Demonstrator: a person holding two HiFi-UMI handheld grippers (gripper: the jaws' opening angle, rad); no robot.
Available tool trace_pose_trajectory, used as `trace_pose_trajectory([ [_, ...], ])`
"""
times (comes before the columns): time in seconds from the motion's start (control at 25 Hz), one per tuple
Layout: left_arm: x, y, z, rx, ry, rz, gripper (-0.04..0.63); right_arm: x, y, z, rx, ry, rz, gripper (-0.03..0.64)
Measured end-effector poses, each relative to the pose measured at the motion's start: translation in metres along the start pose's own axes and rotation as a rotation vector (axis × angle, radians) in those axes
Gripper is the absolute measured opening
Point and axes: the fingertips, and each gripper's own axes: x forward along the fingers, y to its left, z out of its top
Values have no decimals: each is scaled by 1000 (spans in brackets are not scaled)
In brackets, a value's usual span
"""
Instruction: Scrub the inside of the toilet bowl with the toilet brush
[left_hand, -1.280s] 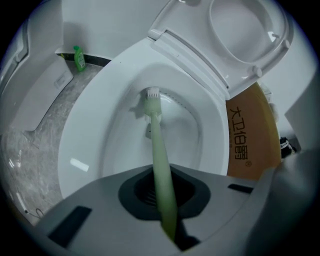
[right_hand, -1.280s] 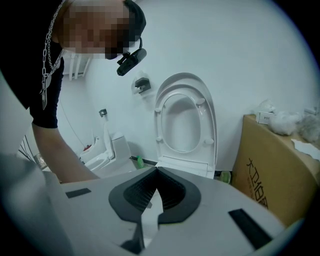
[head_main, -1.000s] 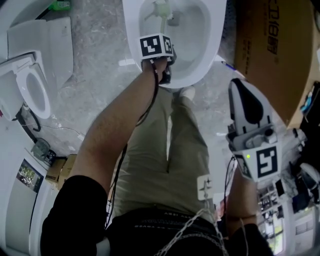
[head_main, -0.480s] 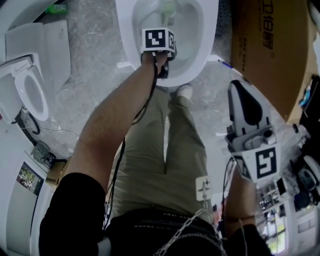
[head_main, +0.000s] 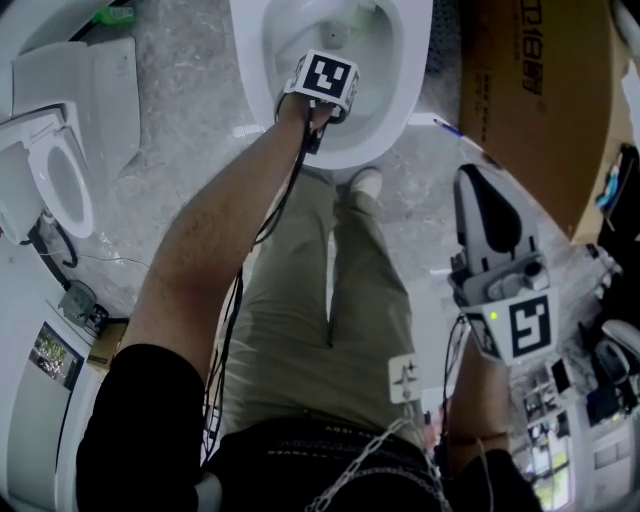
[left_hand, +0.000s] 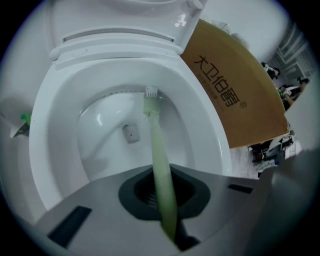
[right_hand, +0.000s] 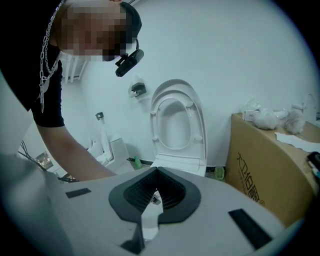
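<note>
Left gripper (left_hand: 162, 195) clamps the green toilet brush (left_hand: 155, 145), bristles straight ahead on the toilet bowl (left_hand: 202, 145) wall. Head view hides it now, unlike before. Right gripper (right_hand: 151, 200)'s pinched together, empty.

Sanitary-ware storeroom, seemingly: toilet bowl (head_main: 414, 70), second toilet (head_main: 30, 160) and cardboard box (head_main: 530, 130) together.

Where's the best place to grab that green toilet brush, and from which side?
Grip the toilet brush near the top of its slim handle, coming from above the front rim of the toilet bowl, as the left gripper does. The handle slants down into the bowl, leaving only that end clear.
</note>
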Motion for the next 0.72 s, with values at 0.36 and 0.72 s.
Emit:
trace_pose_trajectory([
  [0.36, 1, -17, -30, 131, 112, -39, 2, -13, 3, -4, 12, -9, 8, 3],
  [0.72, -5, -31, -67, 188, 191, -50, 2, -26, 8, -5, -6, -19, 25, 3],
])
